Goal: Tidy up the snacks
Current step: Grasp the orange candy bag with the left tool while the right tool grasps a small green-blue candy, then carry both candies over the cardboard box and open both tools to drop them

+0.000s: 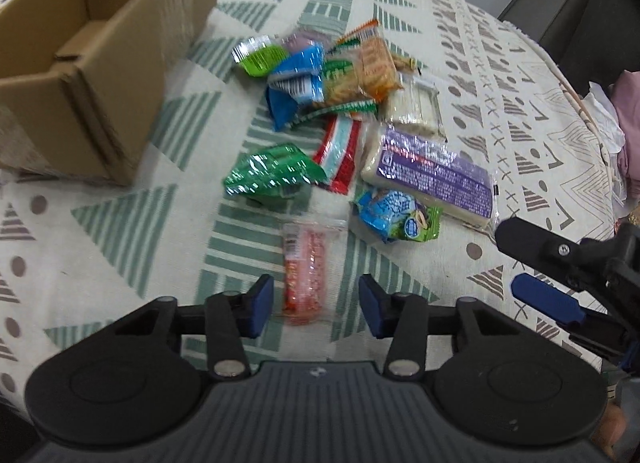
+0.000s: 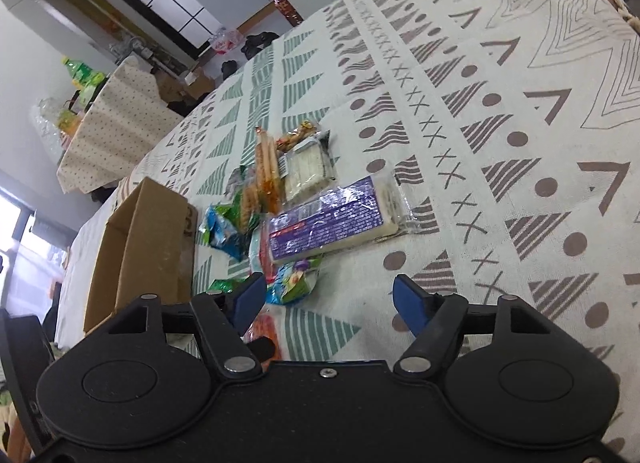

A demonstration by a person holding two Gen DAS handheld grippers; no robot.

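- Left gripper (image 1: pixel 316 305): jaws partly apart, one blue pad on each side of the pink snack packet (image 1: pixel 305 273). Pads do not press on it; nothing grasped. Packet lies flat on the patterned tablecloth (image 1: pixel 120 263), its near end between the pads.
- Right gripper (image 2: pixel 330 301): jaws wider apart, empty. It hangs over bare cloth just beside the blue-green packet (image 2: pixel 294 283); from the left wrist view that packet (image 1: pixel 396 219) sits just beyond and to the right of the pink one.
- Step in hand, as I judge it: the pick of the first snack, left side on the pink packet.
- Next move calls for sinking the left pads to cloth level and pinching the packet across its narrow width. The wrapper looks thin and slippery, so I want a square grip.
- Further out: purple-labelled bar (image 1: pixel 432 179) and shiny green packet (image 1: pixel 272 175), then the heap of mixed wrappers (image 1: pixel 332 71).
- Farthest left: open cardboard box (image 1: pixel 100 63), apparently empty where visible; I take it as the destination.
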